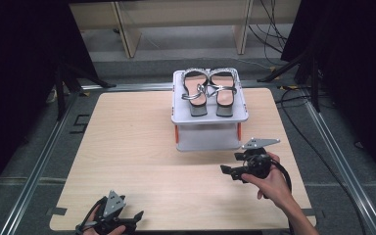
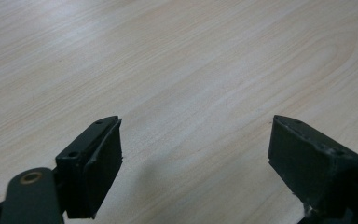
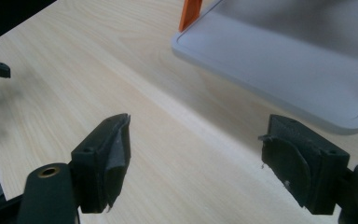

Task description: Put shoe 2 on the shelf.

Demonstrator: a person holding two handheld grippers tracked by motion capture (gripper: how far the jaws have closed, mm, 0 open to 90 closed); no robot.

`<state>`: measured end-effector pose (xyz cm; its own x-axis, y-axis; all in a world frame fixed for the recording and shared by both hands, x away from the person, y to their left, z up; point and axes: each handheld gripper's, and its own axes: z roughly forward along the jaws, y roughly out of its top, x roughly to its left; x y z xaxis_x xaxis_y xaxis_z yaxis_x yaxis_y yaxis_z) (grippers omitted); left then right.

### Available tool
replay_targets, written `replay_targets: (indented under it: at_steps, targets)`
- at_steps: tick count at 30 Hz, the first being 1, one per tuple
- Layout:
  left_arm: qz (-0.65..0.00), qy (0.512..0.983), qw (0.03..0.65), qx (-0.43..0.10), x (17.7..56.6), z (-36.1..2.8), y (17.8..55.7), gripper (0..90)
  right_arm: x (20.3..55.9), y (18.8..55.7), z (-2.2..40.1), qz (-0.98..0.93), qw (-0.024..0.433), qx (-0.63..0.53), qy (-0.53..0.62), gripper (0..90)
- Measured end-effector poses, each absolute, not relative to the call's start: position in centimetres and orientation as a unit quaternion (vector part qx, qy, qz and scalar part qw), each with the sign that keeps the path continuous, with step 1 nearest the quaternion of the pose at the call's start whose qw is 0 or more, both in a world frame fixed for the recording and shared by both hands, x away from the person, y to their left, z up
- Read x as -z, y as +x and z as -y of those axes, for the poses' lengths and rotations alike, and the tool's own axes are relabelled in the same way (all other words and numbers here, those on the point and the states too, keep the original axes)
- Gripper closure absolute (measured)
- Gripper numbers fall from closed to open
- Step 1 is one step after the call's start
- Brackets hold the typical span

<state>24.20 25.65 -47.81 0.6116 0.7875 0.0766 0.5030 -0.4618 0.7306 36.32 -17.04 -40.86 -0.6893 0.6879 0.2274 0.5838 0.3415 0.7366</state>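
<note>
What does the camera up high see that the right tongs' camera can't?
High view alone: two sandals side by side on top of the grey rack, plus both hands, the left tongs and the floor around the table.

Right gripper view alone: a close look at the right tongs, jaws wide apart with nothing between, and the rack's lower shelf.

Both: the wooden table, the rack and its orange legs.
</note>
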Motion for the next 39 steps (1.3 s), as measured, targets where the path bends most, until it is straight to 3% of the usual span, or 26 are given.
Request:
replay_targets:
  at_steps: [8,39]
  targets:
    - [-0.385,0.833,0.337,-0.208,47.8,-25.7,24.2,17.0,42.9,35.2,16.8,-0.83,0.057,-0.416,0.368,21.7]
    - [-0.386,0.831,0.345,-0.206,47.8,-25.5,24.0,17.0,45.5,31.6,18.4,-0.835,0.048,-0.409,0.365,19.4]
